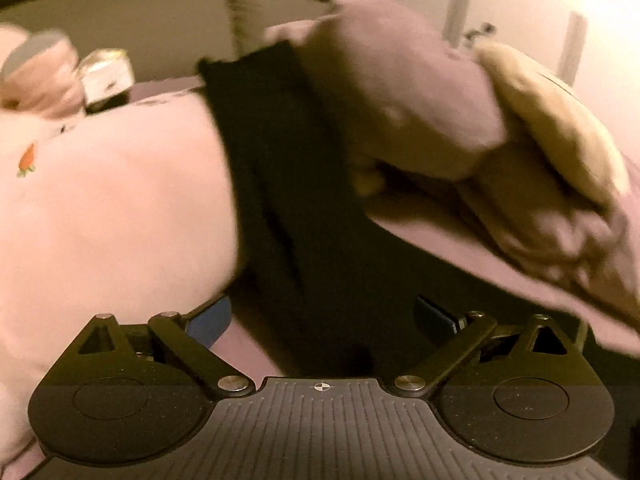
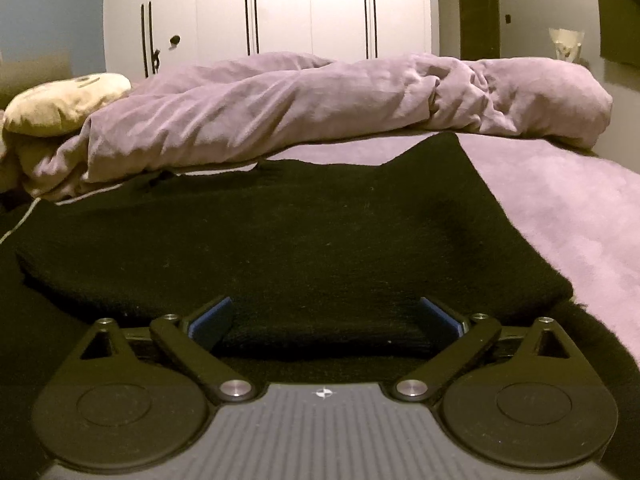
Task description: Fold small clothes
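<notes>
Nowhere legible writing: black garment.

Matt black knit garment, fuzzy (almost felted), beside a crumpled mauve cloth duvet.

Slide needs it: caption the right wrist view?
Open right gripper poised over folded black garment on bed, rumpled purple duvet behind.

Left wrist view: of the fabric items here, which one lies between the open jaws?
The black garment: a dark knit strip running up from between the jaws. The pale pink cloth with a carrot motif lies left of it, the mauve duvet right.
</notes>
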The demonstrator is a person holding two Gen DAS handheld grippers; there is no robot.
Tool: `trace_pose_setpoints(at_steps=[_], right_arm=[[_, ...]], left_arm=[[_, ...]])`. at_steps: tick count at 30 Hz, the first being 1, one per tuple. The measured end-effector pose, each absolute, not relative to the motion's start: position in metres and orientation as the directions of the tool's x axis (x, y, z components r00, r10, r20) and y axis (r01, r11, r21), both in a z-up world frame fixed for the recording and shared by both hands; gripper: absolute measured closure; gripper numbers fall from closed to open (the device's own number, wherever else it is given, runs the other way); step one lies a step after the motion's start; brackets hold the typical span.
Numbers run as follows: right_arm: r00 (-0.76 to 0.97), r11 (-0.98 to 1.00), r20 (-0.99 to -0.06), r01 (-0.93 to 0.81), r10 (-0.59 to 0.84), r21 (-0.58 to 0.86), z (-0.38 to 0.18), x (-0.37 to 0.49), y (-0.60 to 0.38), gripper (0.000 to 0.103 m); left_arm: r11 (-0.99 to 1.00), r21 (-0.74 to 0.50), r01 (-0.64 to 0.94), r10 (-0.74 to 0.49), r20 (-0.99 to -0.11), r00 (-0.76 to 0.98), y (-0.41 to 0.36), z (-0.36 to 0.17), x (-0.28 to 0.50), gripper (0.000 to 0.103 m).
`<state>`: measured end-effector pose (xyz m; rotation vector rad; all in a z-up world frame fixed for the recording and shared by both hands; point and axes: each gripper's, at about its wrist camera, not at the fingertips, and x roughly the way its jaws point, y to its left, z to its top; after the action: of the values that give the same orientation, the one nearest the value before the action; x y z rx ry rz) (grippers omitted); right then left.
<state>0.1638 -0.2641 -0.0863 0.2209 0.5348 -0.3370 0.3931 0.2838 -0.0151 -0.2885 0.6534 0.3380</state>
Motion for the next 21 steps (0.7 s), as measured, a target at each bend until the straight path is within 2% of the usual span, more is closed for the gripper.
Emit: trace_pose_setpoints(at_steps=[1,3,5,7,10,12,18,21], right_arm=[[0.81,0.922,-0.528,0.369,-0.256,0.119,-0.087,0.164,-0.264,0.004],[0.813,0.922,-0.524,0.368,-0.256,0.121,-0.088,0.164,-0.264,0.004],[0.815,0.922,-0.521,0.368,-0.255,0.125,-0.089,0.164,-0.265,0.004],[0.816,0.922,-0.519,0.367,-0.253,0.127,-0.089,0.164,-0.266,0.004],[0.82,0.921,-0.516,0.365,-0.248,0.137,-0.09,0.163,-0.267,0.004],[0.821,0.921,-0.515,0.364,-0.247,0.139,-0.09,0.163,-0.267,0.004],[0.825,0.92,-0.511,0.362,-0.241,0.15,-0.09,0.162,-0.268,0.004],[0.827,0.919,-0.509,0.361,-0.238,0.157,-0.09,0.162,-0.269,0.004]], left_arm=[[0.898,-0.174,-0.404,0.207,-0.644,0.737,0.292,-0.017,0.4,0.005],[0.882,-0.186,-0.433,0.212,-0.665,0.716,0.303,-0.02,0.411,0.024],[0.877,-0.212,-0.431,0.176,-0.692,0.7,0.309,-0.023,0.42,0.048],[0.876,-0.21,-0.435,0.168,-0.711,0.682,0.31,-0.023,0.426,0.052],[0.884,-0.178,-0.432,0.182,-0.721,0.669,0.304,-0.017,0.428,0.065],[0.898,-0.175,-0.404,0.168,-0.712,0.682,0.301,-0.009,0.426,0.088],[0.923,-0.191,-0.334,0.128,-0.667,0.734,0.283,0.018,0.423,0.093],[0.959,-0.163,-0.231,0.089,-0.603,0.793,0.252,0.043,0.414,0.093]])
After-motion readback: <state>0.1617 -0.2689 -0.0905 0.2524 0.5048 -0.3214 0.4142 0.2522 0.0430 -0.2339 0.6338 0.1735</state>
